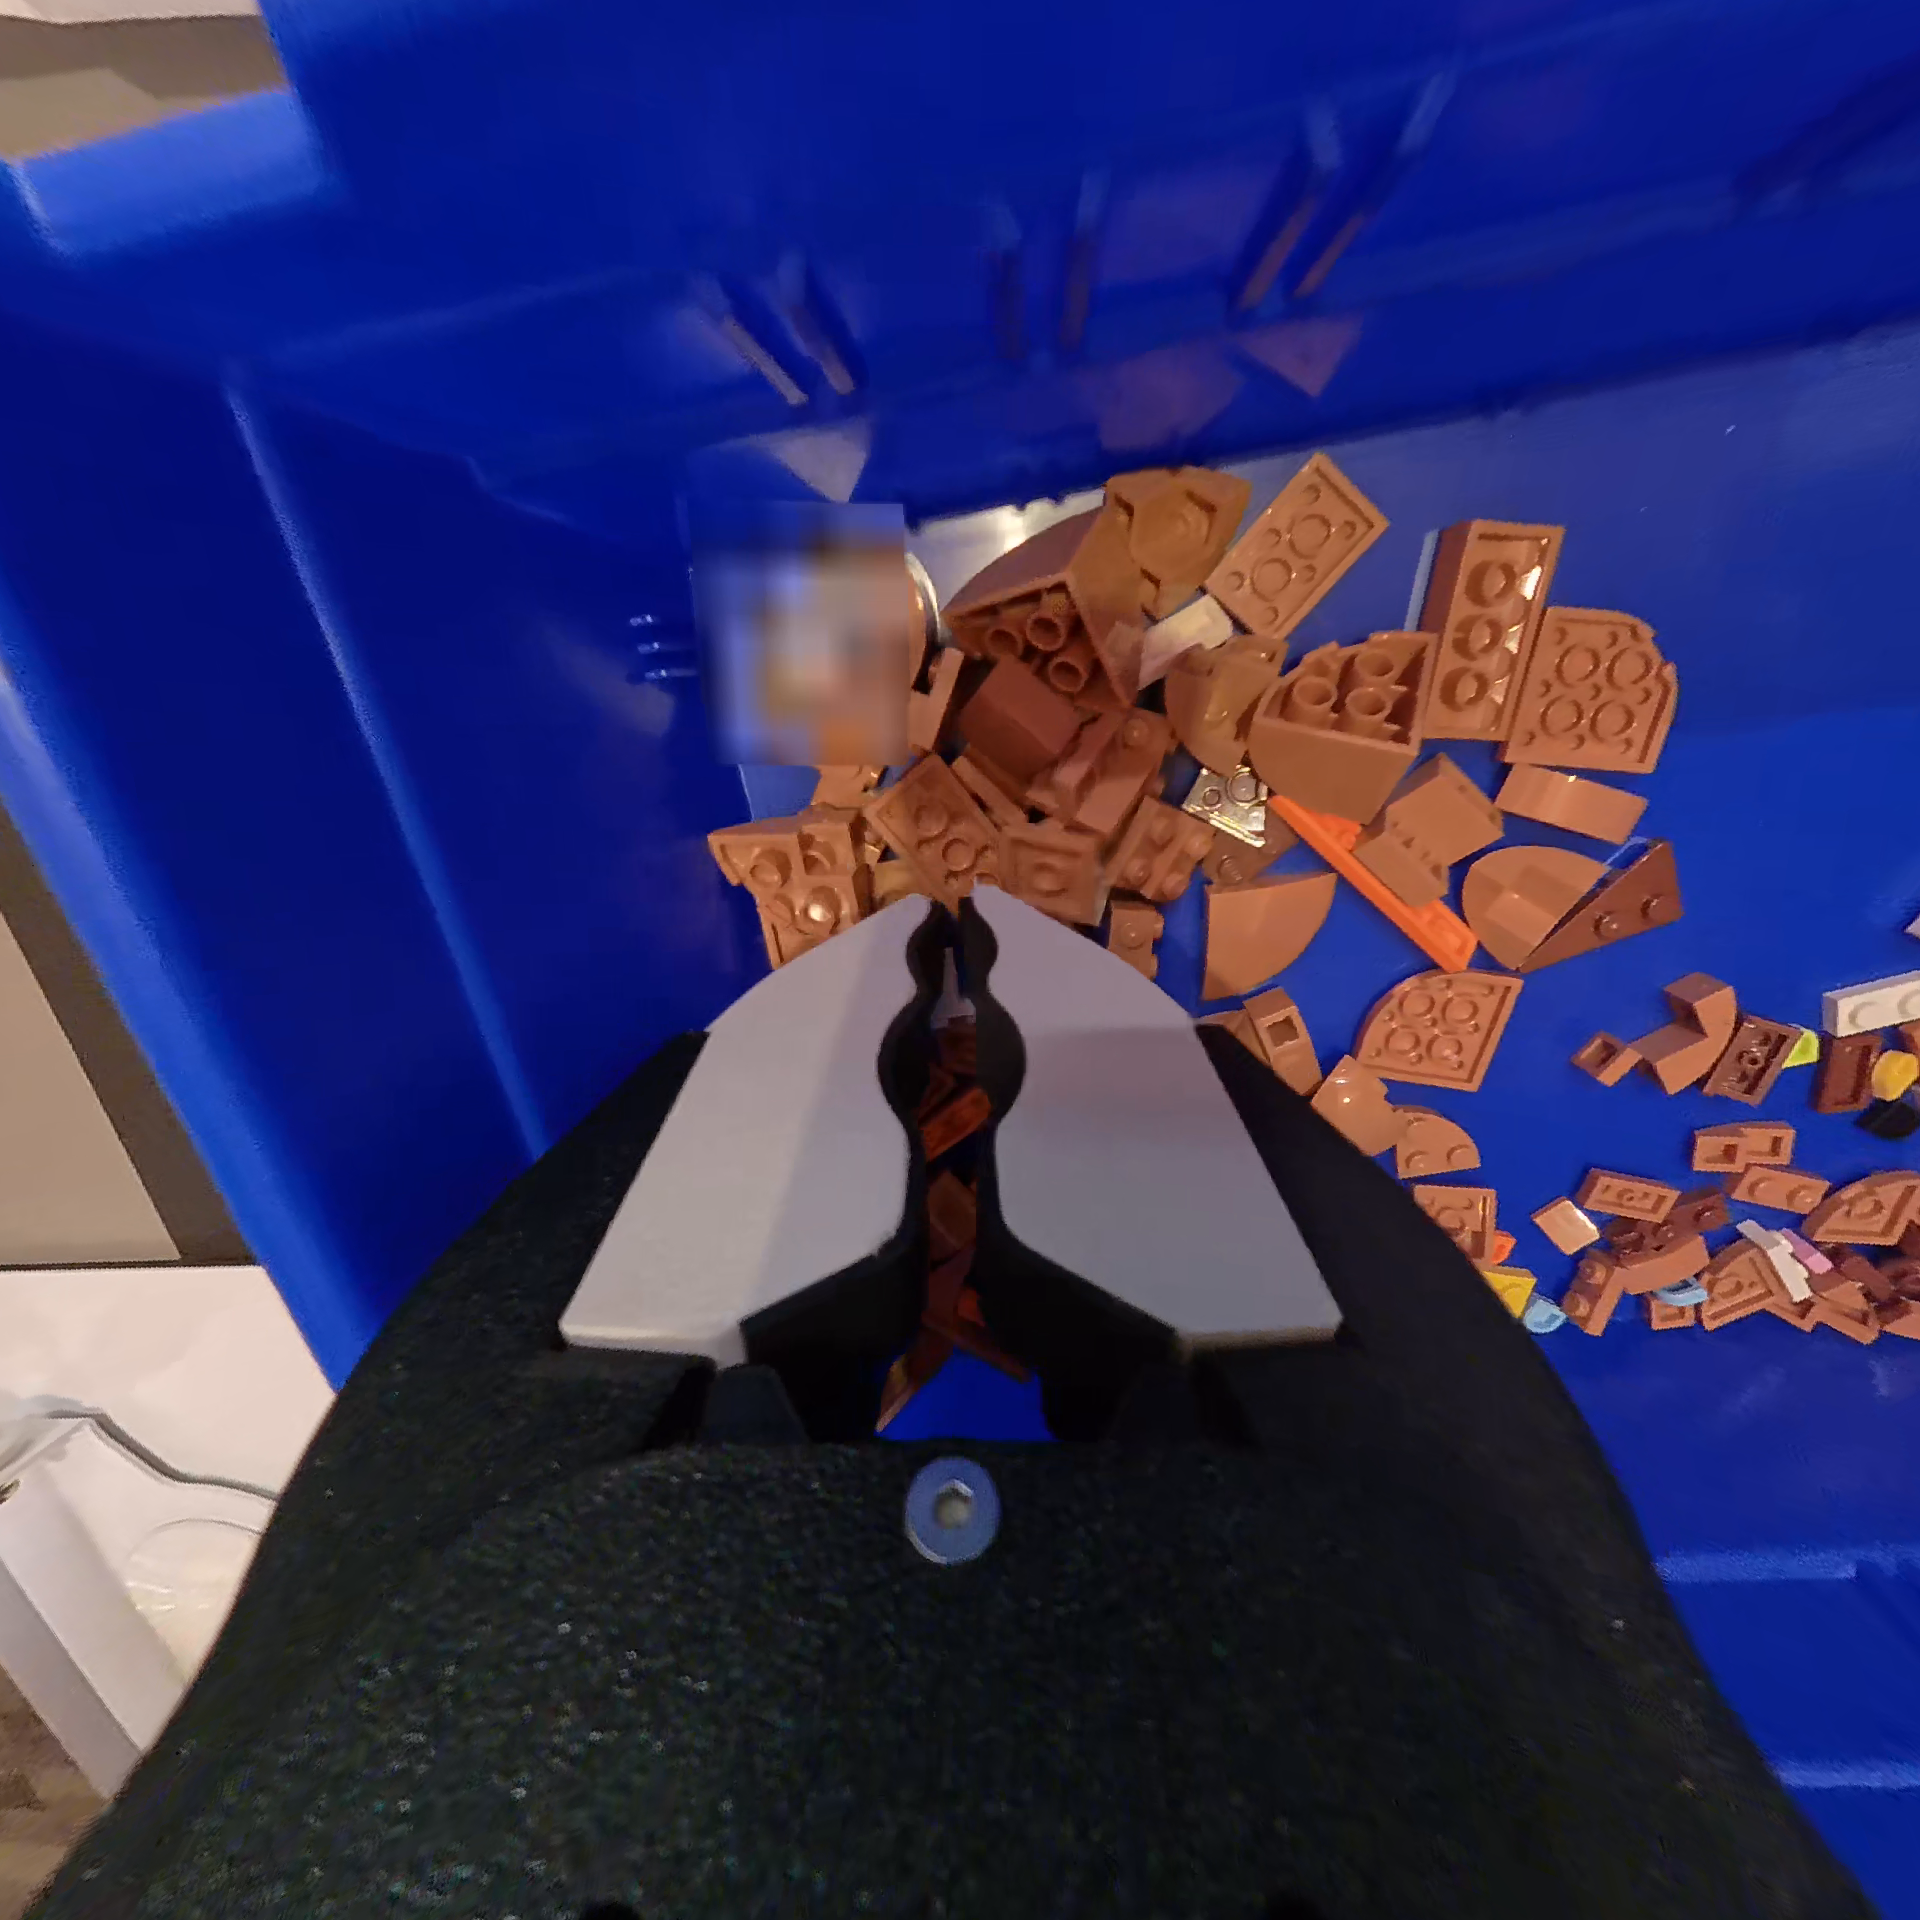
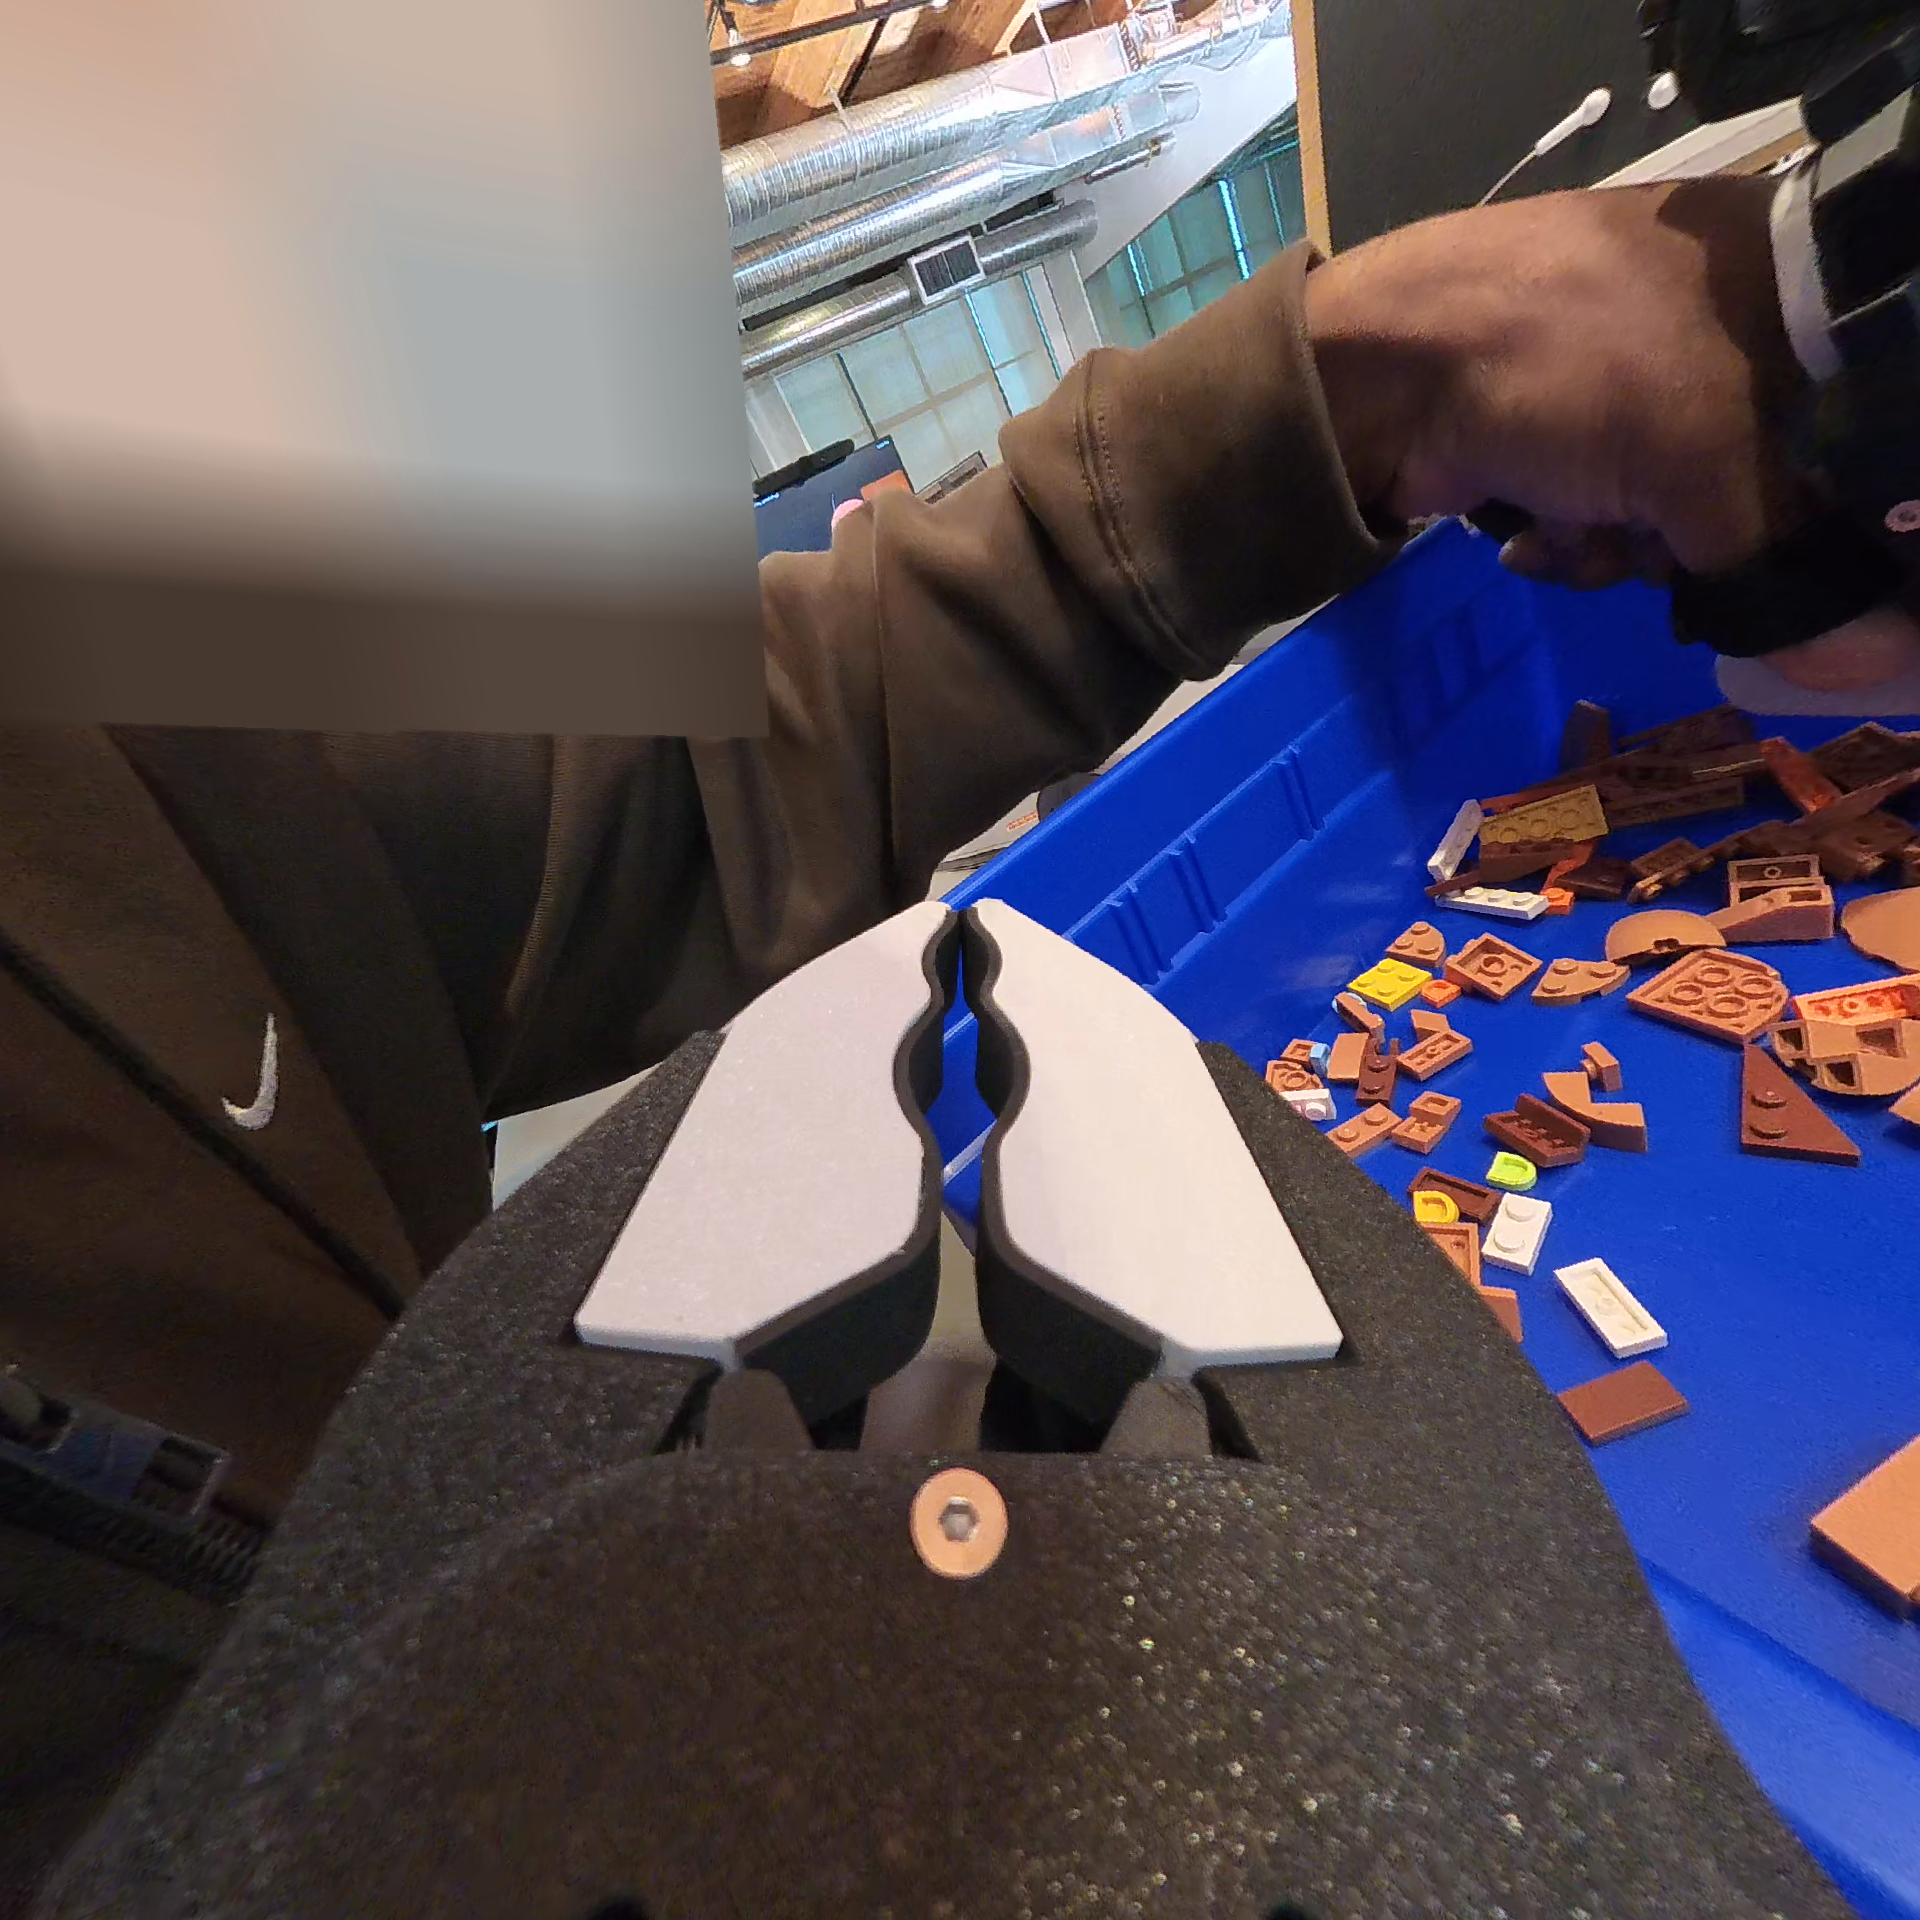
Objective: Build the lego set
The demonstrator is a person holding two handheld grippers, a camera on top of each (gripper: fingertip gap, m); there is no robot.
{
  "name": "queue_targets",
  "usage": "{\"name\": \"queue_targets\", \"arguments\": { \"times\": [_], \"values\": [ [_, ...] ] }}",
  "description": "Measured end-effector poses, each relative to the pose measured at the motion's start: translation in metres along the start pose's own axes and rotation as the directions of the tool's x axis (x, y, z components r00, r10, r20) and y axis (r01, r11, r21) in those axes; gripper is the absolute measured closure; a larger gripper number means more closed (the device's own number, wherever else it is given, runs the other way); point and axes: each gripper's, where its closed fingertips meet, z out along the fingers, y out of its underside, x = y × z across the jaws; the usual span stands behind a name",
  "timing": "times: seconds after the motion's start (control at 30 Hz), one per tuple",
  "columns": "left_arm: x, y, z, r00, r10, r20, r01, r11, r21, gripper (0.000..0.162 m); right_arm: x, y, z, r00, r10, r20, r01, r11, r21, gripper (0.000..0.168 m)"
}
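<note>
Both claws are clenched: the left claw (image 1: 951,914) at the brick pile (image 1: 1049,727) in the bin (image 1: 1714,436), the right claw (image 2: 958,920) empty.

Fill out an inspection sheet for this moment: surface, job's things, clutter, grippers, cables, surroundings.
Surface: blue plastic bin, pieces lying on its floor.
Job's things: heap of tan and brown lego pieces against the bin wall; loose scatter with a yellow plate and white plates.
Clutter: nothing seen apart from the pieces.
Grippers: left gripper closed, tips at the heap, no held piece made out; right gripper closed, empty, outside the bin.
Cables: white cable on the desk behind.
Surroundings: person's brown sleeve and hand over the bin; ceiling ducts, windows.
</note>
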Motion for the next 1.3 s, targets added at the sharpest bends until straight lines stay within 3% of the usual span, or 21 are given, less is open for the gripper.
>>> {"name": "queue_targets", "arguments": {
  "times": [0.47,0.63,0.77,1.03,1.3],
  "values": [
    [-0.005,-0.005,-0.028,0.995,-0.039,0.095,0.03,0.995,0.094,0.161,-0.013,-0.008,-0.004,0.997,-0.008,0.077,0.004,0.999,0.053,0.168],
    [0.002,0.001,-0.049,0.988,-0.065,0.142,0.045,0.989,0.14,0.157,-0.029,-0.021,-0.016,0.99,-0.061,0.127,0.051,0.995,0.08,0.168],
    [0.011,0.008,-0.064,0.982,-0.094,0.165,0.064,0.982,0.177,0.156,-0.033,-0.034,-0.034,0.985,-0.147,0.089,0.143,0.988,0.055,0.168],
    [0.038,0.013,-0.09,0.968,-0.183,0.17,0.128,0.948,0.293,0.156,0.01,-0.087,-0.072,0.927,-0.372,-0.057,0.37,0.928,-0.04,0.168],
    [0.058,0.01,-0.121,0.915,-0.357,0.189,0.206,0.815,0.541,0.157,0.053,-0.13,-0.049,0.852,-0.52,-0.06,0.516,0.854,-0.064,0.168]
  ]
}}
